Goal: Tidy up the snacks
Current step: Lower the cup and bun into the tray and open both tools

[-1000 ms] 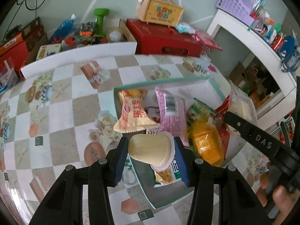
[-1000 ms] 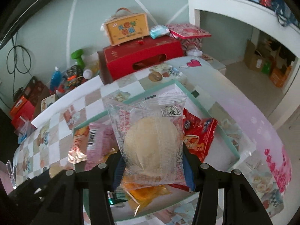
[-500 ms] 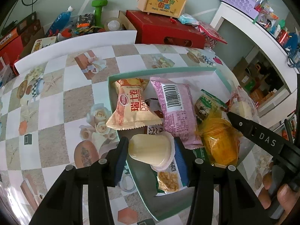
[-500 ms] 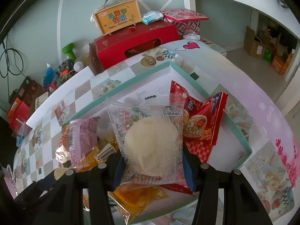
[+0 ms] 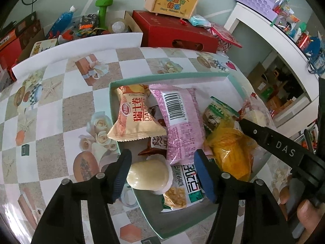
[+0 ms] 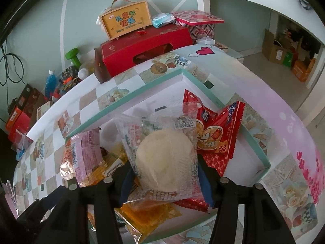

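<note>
Now my left tool [image 5: 162, 169] is spreading around the pale yellow jelly cup [image 5: 148, 175]; my right tool [image 6: 165, 180] loosens beside the clear-wrapped round pastry [image 6: 164, 158].

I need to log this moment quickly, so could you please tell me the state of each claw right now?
Left claw: opening, pale jelly cup released between its pads.
Right claw: opening, clear-wrapped bun between its pads.

Even, soft daylight in both wrist views; shadows faint. Mild glare on glossy snack wrappers [image 5: 176, 120]. Strong fisheye bending and dark vignette at corners. Focus sharp, no motion blur.
</note>
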{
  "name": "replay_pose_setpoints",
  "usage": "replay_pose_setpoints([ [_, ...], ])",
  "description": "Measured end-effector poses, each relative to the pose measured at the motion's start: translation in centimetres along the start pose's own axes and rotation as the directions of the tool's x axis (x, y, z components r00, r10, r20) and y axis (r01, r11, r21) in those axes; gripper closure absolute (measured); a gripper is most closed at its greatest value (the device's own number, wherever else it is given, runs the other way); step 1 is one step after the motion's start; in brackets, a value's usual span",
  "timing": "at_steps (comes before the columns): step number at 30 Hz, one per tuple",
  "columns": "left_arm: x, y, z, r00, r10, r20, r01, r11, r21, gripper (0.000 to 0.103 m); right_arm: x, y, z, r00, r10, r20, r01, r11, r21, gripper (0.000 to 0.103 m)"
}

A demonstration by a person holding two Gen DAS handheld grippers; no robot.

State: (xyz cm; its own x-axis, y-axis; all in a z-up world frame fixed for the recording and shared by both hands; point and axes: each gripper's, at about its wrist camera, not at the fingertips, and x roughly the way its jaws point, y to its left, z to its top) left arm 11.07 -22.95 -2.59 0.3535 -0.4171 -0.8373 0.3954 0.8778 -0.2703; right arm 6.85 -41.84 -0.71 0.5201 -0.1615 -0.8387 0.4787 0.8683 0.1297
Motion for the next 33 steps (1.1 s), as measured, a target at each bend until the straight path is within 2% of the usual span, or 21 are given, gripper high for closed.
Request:
replay_pose_setpoints([
  [6,-0.7,0.3,0.2,1.000,-0.026,0.002,0.026,0.999,-0.022,0.034,-0.4,0.1,0.3,1.000,-0.008,0.008,0.008,1.000,-0.005,0.030],
  [8,-1.1,0.5,0.2,1.000,-0.013,0.007,0.014,1.000,-0.025,0.025,-0.7,0.1,0.3,1.000,0.000,0.011,0.000,1.000,-0.001,0.026],
  [13,-2.3,1.1,0.3,1.000,0.013,0.027,-0.012,0.999,-0.043,0.021,-0.9,0.6,0.3,1.000,0.011,0.016,-0.010,1.000,-0.018,0.014],
  [15,-2.7,1.4,0.3,0.999,0.026,0.035,-0.024,0.998,-0.054,0.015,-0.9,0.9,0.3,1.000,0.005,0.015,-0.005,1.000,-0.029,0.010],
  [18,-3.3,2.2,0.4,0.997,0.053,0.058,-0.048,0.996,-0.077,0.014,-1.1,1.3,0.2,1.000,0.013,0.020,-0.012,0.999,-0.032,0.001],
  [20,-3.7,2.9,0.3,0.994,0.082,0.072,-0.074,0.992,-0.102,0.010,-1.3,1.5,0.2,0.999,0.018,0.029,-0.016,0.999,-0.040,0.000],
  [21,-3.8,3.3,0.3,0.992,0.101,0.075,-0.092,0.989,-0.113,0.001,-1.5,1.8,0.1,0.999,0.017,0.034,-0.015,0.999,-0.049,0.000],
  [22,-4.0,3.8,0.2,0.988,0.129,0.082,-0.118,0.985,-0.128,0.000,-1.6,2.1,0.1,0.999,0.019,0.039,-0.017,0.998,-0.061,0.000],
  [30,-6.0,6.4,-0.4,0.959,0.271,0.085,-0.253,0.952,-0.175,0.000,-2.7,4.4,-0.7,0.997,0.036,0.062,-0.027,0.991,-0.133,0.000],
  [33,-6.9,7.3,-1.1,0.934,0.348,0.074,-0.328,0.922,-0.205,0.000,-3.2,5.1,-1.2,0.997,0.035,0.069,-0.024,0.988,-0.154,0.000],
])
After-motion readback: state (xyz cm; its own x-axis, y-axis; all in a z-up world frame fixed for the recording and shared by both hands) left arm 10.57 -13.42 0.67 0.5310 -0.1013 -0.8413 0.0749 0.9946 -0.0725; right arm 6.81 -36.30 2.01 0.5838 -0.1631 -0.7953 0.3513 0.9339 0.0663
